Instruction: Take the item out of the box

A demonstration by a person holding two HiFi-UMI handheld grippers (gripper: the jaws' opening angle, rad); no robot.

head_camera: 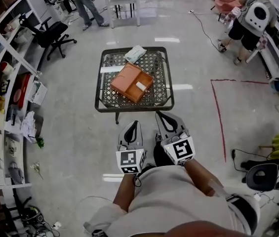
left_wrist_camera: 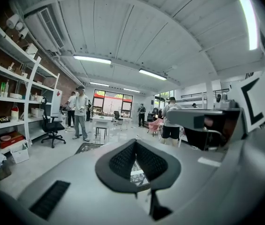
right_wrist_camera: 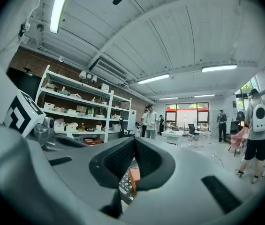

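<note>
An orange box point(head_camera: 131, 82) lies open on the black mesh table point(head_camera: 103, 100), with a small white item point(head_camera: 140, 86) in its right compartment. Both grippers hang in the air short of the table's near edge, apart from the box. My left gripper point(head_camera: 134, 125) is shut with nothing in it; its pads meet at the tips in the left gripper view point(left_wrist_camera: 135, 143). My right gripper point(head_camera: 160, 115) is shut and empty too point(right_wrist_camera: 134, 141). Below its pads, the right gripper view shows a corner of the orange box point(right_wrist_camera: 133, 174) on the mesh.
A white-and-green packet point(head_camera: 135, 53) and a white strip point(head_camera: 110, 69) lie on the table's far part. Shelves point(head_camera: 1, 83) line the left wall beside a black office chair point(head_camera: 50, 33). A red tape line point(head_camera: 219, 115) marks the floor at right. People stand at the back.
</note>
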